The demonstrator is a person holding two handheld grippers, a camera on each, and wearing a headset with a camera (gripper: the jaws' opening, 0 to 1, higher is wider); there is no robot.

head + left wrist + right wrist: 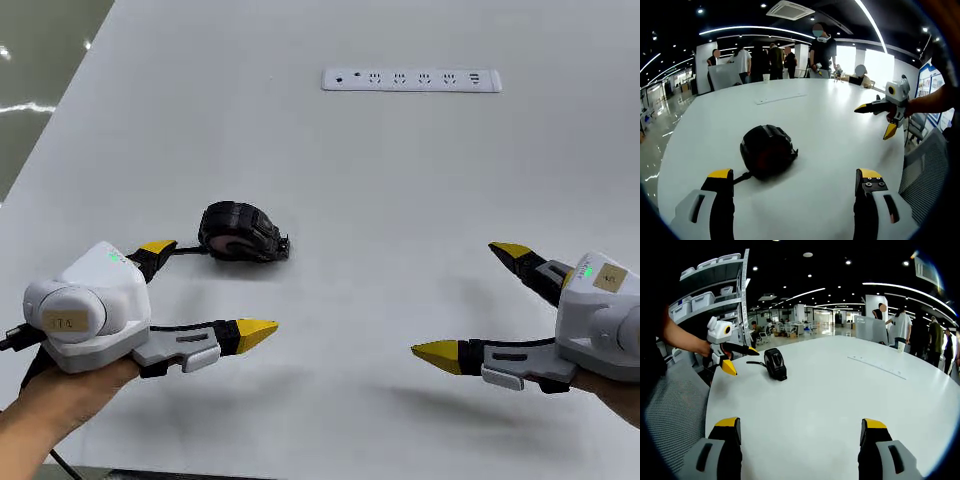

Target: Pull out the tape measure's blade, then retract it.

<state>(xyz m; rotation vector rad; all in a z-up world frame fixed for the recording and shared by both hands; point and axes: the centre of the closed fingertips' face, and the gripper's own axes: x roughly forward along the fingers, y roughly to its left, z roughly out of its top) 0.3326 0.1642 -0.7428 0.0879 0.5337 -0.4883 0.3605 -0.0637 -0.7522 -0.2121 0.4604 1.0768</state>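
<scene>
Hovering above white table point(400, 180), left gripper point(211, 288) jaws spread wide, empty, near black tape measure point(240, 232), right gripper point(467, 300) likewise wide, empty, well apart.

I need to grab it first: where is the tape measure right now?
In the head view the tape measure lies on the white table, left of centre, just ahead of the left hand-held gripper.

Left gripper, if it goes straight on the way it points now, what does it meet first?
Probably the tape measure: it lies just ahead of the left gripper, between its open fingers and nearer one of them. Depth is hard to judge.
</scene>
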